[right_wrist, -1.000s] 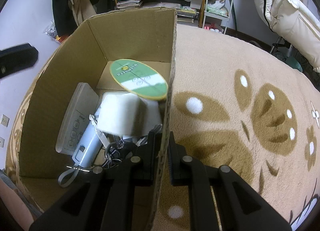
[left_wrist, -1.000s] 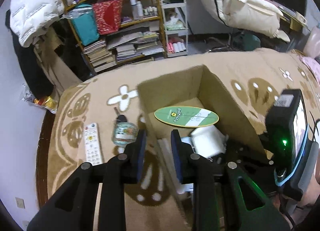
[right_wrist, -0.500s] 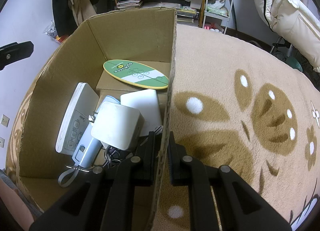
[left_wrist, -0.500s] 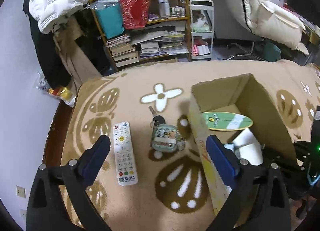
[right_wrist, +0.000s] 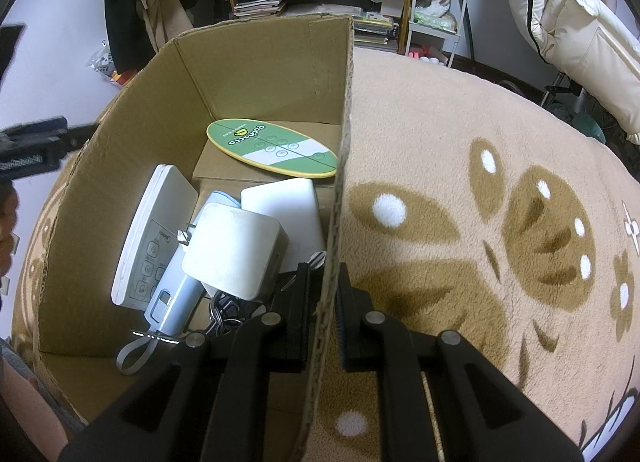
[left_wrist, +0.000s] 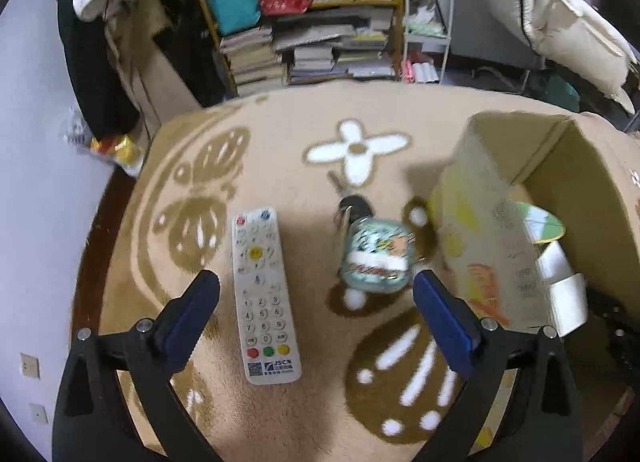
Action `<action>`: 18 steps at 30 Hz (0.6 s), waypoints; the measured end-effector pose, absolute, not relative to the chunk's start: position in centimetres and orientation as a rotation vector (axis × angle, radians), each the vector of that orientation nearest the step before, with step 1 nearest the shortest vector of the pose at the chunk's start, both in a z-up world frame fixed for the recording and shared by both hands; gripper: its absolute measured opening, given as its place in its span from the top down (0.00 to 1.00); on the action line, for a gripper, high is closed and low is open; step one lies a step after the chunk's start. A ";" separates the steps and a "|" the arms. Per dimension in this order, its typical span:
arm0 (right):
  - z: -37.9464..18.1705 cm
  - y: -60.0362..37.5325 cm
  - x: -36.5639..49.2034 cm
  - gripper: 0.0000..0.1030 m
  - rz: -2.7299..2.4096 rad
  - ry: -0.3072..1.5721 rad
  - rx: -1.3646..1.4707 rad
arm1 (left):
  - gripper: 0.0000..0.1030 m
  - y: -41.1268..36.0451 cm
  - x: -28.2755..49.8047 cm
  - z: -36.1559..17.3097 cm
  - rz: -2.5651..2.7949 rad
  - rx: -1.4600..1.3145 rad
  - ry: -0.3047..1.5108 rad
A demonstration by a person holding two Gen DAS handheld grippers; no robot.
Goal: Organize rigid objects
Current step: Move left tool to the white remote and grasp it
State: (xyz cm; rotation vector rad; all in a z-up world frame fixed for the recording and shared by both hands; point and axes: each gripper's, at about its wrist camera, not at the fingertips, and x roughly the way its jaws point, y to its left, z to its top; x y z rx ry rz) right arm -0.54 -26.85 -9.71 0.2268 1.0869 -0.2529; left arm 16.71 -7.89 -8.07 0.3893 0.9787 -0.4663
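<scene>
Left wrist view: the left claw [left_wrist: 316, 298] hangs spread wide above a tan plush blanket with brown and white flower patterns [left_wrist: 280, 141]. Between its blue-padded fingers [left_wrist: 192, 308], nearer the left one, a long white remote control with coloured buttons [left_wrist: 262, 294] lies flat on the blanket. Just right of it, close to the right finger, sits a small round pouch printed with cartoon figures [left_wrist: 376, 258], a dark key fob [left_wrist: 354, 205] at its far end. Further right stands an open brown cardboard box [left_wrist: 480, 229].

Right wrist view: the right claw [right_wrist: 324, 302] is closed narrow on the box's right wall [right_wrist: 344, 121], one finger inside and one outside. Inside the box, from left, lie a white flat panel with round buttons [right_wrist: 152, 238], a pale blue handheld device with a grey strap [right_wrist: 172, 294], a white square power adapter with metal prongs [right_wrist: 232, 250], and a white rectangular block [right_wrist: 288, 205]. Behind them rests a green and yellow oval board [right_wrist: 272, 147].
</scene>
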 end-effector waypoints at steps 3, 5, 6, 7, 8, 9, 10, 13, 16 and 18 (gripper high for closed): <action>-9.7 -26.9 -0.6 0.87 -0.253 1.087 0.228 | 0.06 -7.2 17.7 -9.2 -0.455 0.367 0.995; -9.7 -26.9 -0.6 0.87 -0.253 1.087 0.228 | 0.06 -6.8 18.5 -10.1 -0.443 0.340 1.030; -9.7 -26.8 -0.5 0.87 -0.253 1.087 0.229 | 0.06 -6.6 18.9 -10.5 -0.435 0.324 1.050; -9.7 -26.9 -0.6 0.87 -0.253 1.087 0.228 | 0.06 -6.3 19.3 -10.9 -0.429 0.310 1.061; -9.7 -26.9 -0.6 0.87 -0.253 1.087 0.228 | 0.06 -6.1 19.5 -11.2 -0.419 0.302 1.068; -9.7 -26.9 -0.6 0.87 -0.253 1.087 0.228 | 0.06 -5.9 19.7 -11.4 -0.414 0.298 1.071; -9.7 -26.9 -0.6 0.87 -0.253 1.087 0.228 | 0.06 -5.8 19.9 -11.7 -0.409 0.298 1.075; -9.7 -26.9 -0.6 0.87 -0.252 1.087 0.229 | 0.06 -5.5 20.3 -12.6 -0.389 0.306 1.087; -9.7 -26.9 -0.6 0.87 -0.253 1.087 0.228 | 0.06 -5.2 20.8 -13.7 -0.365 0.304 1.110; -9.7 -26.9 -0.6 0.87 -0.253 1.087 0.228 | 0.06 -4.9 21.2 -14.7 -0.348 0.294 1.136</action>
